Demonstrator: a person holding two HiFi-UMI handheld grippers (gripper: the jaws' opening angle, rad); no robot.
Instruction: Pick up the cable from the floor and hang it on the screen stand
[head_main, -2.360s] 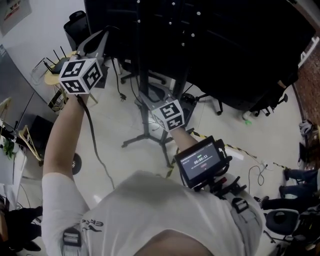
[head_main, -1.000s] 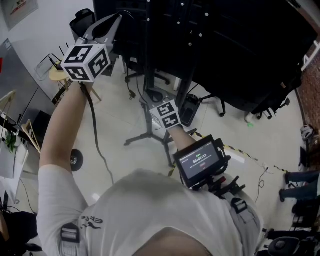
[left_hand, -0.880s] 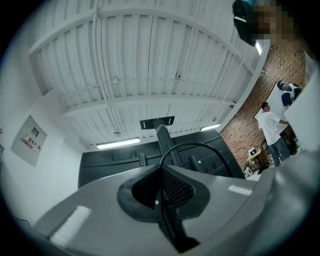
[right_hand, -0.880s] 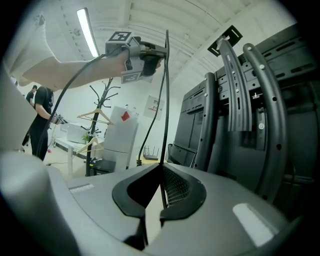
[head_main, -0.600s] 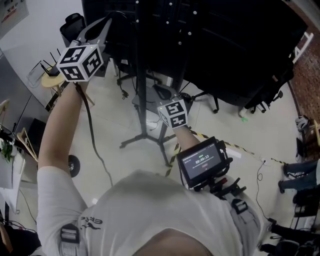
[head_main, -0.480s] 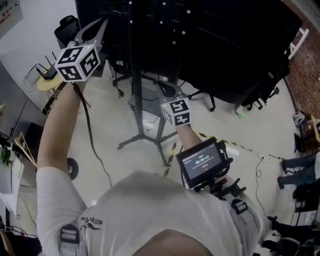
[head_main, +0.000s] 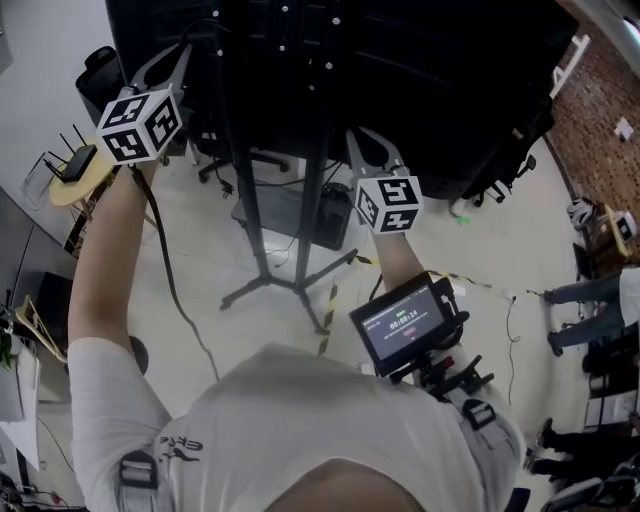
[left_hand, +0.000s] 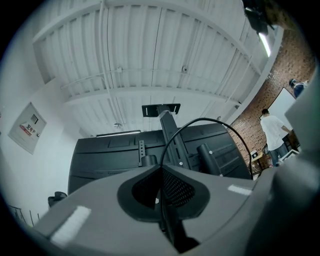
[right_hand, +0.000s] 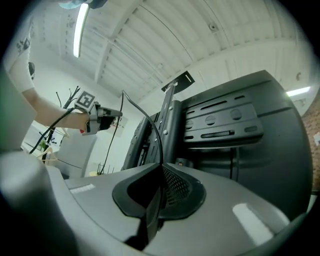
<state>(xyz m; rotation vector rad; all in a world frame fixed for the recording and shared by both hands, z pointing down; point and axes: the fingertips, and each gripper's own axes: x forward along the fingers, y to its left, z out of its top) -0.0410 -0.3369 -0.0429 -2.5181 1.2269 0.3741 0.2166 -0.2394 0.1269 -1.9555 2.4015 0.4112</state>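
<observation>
Cable (left_hand: 205, 119) pinched at two places, held up in front of the dark back of the screen (head_main: 420, 80). Left hand-held gripper (head_main: 185, 52) high at the screen's left edge, jaws pressed together on the cable, thin black loop arching out from the tips toward the screen stand (head_main: 243, 190). Right hand-held gripper (head_main: 362, 140) lower, just beside the stand's posts, jaws likewise clamped on the same cable. Loose length trailing down along the left forearm toward the floor (head_main: 200, 230). Small display (head_main: 405, 322) strapped on the right forearm.
</observation>
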